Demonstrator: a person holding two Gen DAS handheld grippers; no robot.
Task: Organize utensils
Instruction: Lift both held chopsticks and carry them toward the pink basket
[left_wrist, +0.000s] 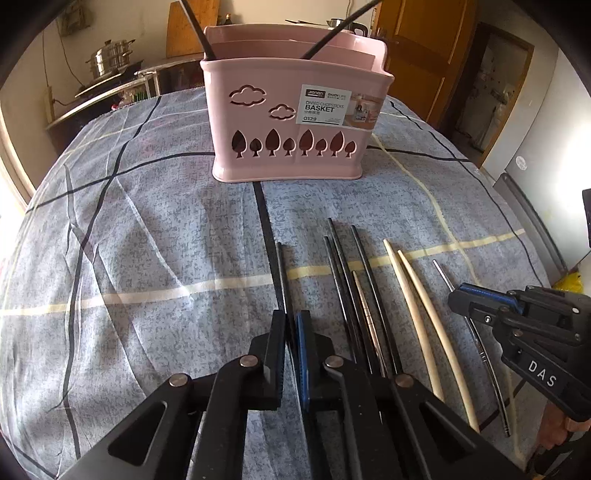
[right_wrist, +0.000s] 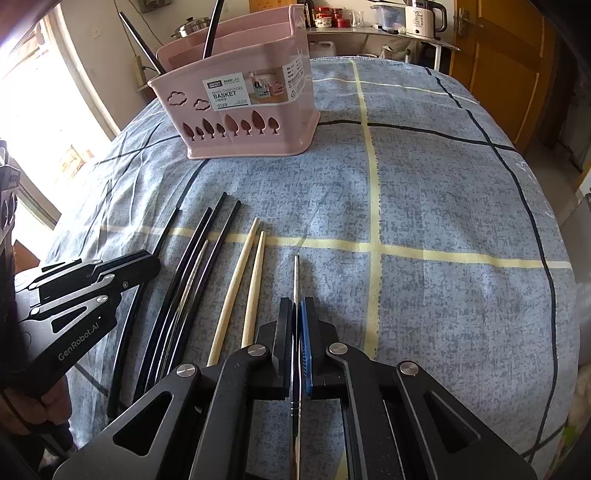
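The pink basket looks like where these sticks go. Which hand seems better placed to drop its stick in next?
Probably the left. The left gripper is shut on a black chopstick, and the pink basket stands almost straight ahead of it. The right gripper, shut on a metal chopstick, has the basket off to its left.

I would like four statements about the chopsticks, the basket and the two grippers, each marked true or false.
1. The left gripper is shut on a black chopstick. True.
2. The right gripper is open and holds nothing. False: it is shut on a metal chopstick.
3. The pink basket already holds two dark utensils. True.
4. The two pale wooden chopsticks stand in the basket. False: they lie on the blue cloth, between the black ones and the metal one.
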